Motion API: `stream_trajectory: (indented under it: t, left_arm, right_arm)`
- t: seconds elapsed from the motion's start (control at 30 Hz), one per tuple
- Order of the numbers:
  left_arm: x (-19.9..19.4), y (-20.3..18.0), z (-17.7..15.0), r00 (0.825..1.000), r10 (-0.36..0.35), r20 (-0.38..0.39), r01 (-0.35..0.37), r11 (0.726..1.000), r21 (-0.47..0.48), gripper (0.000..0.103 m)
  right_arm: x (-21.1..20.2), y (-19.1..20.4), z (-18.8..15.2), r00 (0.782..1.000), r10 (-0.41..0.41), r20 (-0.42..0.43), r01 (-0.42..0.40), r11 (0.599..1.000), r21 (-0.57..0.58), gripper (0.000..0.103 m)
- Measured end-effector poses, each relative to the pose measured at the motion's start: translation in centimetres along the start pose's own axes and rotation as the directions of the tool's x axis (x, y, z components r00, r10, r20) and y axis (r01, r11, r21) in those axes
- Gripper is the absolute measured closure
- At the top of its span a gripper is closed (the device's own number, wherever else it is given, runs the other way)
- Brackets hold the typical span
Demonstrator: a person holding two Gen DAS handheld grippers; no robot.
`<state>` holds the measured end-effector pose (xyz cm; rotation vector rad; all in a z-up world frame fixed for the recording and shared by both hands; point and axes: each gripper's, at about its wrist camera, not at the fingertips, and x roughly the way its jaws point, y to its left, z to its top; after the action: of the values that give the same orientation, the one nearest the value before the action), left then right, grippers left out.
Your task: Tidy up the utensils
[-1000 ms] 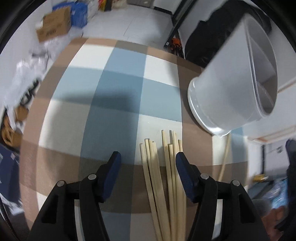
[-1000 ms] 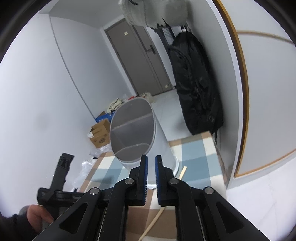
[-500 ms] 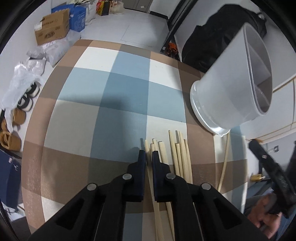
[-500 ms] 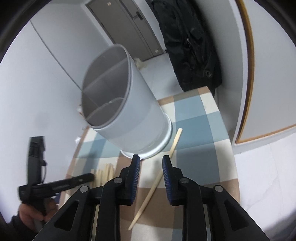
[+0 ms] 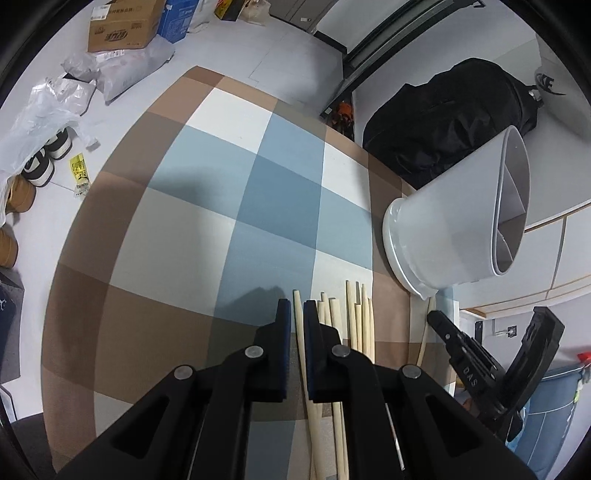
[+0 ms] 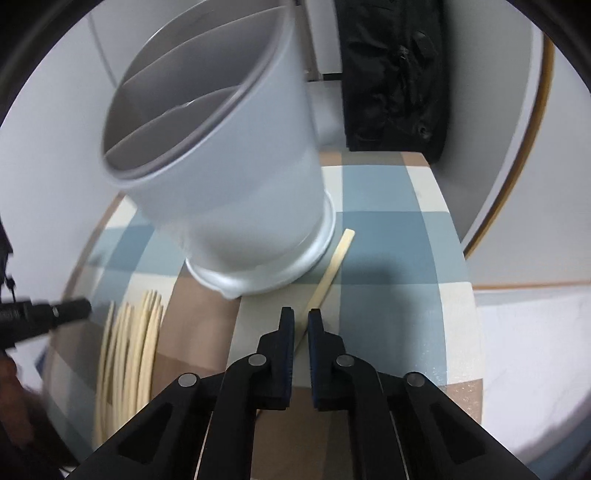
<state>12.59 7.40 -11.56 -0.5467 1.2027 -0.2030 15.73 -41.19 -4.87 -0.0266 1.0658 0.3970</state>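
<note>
On the checked tablecloth (image 5: 258, 206) lies a row of pale wooden chopsticks (image 5: 356, 317). My left gripper (image 5: 295, 306) is shut on the leftmost chopstick (image 5: 300, 332), which runs between its pads. A white divided utensil holder (image 5: 454, 229) stands upright on the right. A single chopstick (image 6: 332, 269) lies against the holder's (image 6: 229, 166) base. My right gripper (image 6: 301, 317) is low over the cloth, its jaws closing onto the near end of it. The other chopsticks (image 6: 129, 332) and the left gripper (image 6: 83, 308) show at the left of the right wrist view.
A black bag (image 5: 443, 129) leans against the wall behind the table. Cardboard boxes (image 5: 122, 26), plastic bags (image 5: 48, 107) and shoes (image 5: 40, 162) lie on the floor to the left. The table's right edge (image 6: 476, 332) is close to the right gripper.
My left gripper went from open around the chopsticks to shut on one. My right gripper dropped towards the table, opened briefly and closed on the single chopstick by the holder.
</note>
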Motion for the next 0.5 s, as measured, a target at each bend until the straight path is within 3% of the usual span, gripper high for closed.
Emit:
stream_trajectory:
  t: [0.07, 0.23, 0.3, 0.43, 0.5]
  left_arm:
    - [0.0, -0.1, 0.1, 1.000, 0.001, -0.002, -0.001, 1.000, 0.005, 0.101]
    - [-0.3, -0.5, -0.3, 1.000, 0.027, -0.008, -0.027, 0.998, 0.056, 0.100]
    - [-0.2, -0.9, -0.4, 0.998, 0.059, -0.021, -0.057, 0.995, 0.084, 0.096]
    - [0.1, -1.5, -0.5, 0.996, 0.089, -0.020, -0.087, 0.990, 0.107, 0.086]
    - [0.3, -1.4, -0.4, 0.996, 0.082, -0.026, -0.079, 0.992, 0.097, 0.085]
  right_arm:
    - [-0.6, 0.1, -0.6, 1.000, 0.004, -0.004, -0.005, 1.000, -0.026, 0.102]
    - [-1.5, -0.3, -2.0, 0.997, 0.027, -0.070, -0.029, 0.999, -0.035, 0.103]
    - [-1.7, -0.8, -2.0, 0.995, 0.048, -0.092, -0.051, 0.998, -0.037, 0.103]
    - [-2.6, -1.8, -0.7, 0.996, 0.059, -0.073, -0.058, 0.998, 0.019, 0.100]
    - [-2.4, -3.2, 0.6, 0.994, 0.100, -0.053, -0.094, 0.990, 0.106, 0.100]
